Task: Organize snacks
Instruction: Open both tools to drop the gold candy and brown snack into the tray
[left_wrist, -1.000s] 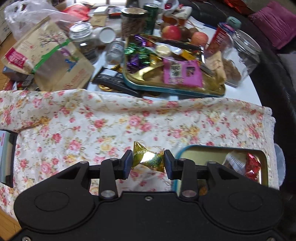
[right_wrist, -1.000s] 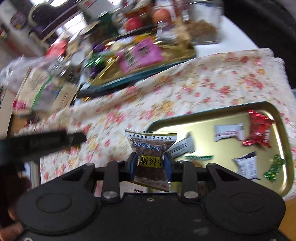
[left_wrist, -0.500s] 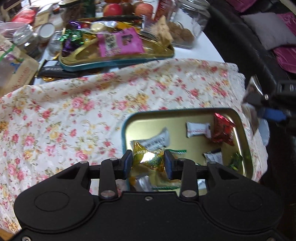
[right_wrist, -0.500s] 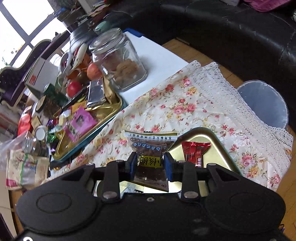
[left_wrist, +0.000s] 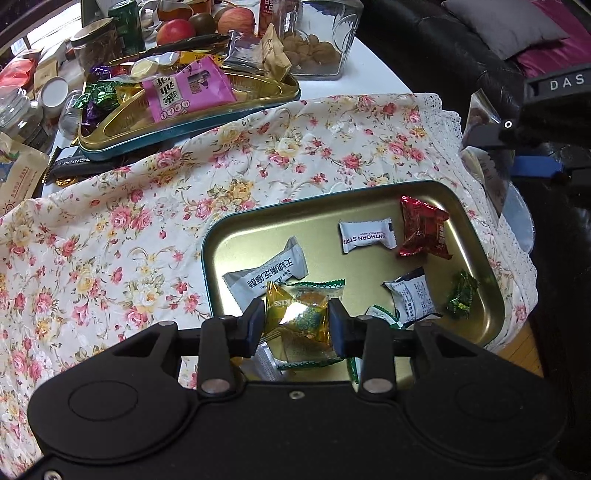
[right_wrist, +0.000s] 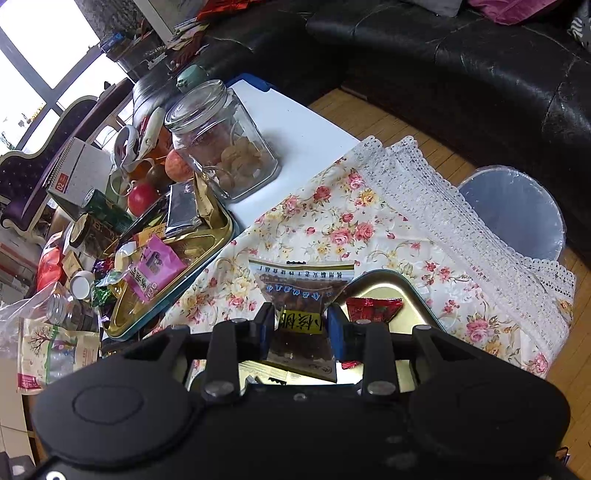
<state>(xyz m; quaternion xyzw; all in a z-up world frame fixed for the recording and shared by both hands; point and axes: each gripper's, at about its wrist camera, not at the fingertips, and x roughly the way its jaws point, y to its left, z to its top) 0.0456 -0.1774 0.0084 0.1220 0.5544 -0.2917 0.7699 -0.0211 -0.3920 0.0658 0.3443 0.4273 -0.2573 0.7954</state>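
A near tray (left_wrist: 476, 236) is sitting on the cloth (left_wrist: 147, 229) by the table's near right corner. A fuller tray (left_wrist: 207, 122) is lying behind it, with a jar (left_wrist: 317, 44) standing at the far right edge.

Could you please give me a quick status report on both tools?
Left tool gripping gold candy above tray. Right tool gripping brown snack packet. Nothing blocking.

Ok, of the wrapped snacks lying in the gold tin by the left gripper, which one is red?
The crinkly red foil packet at the gold tin's far right corner, beside the white Hawthorn Strip packet. The others there are white, grey or green.
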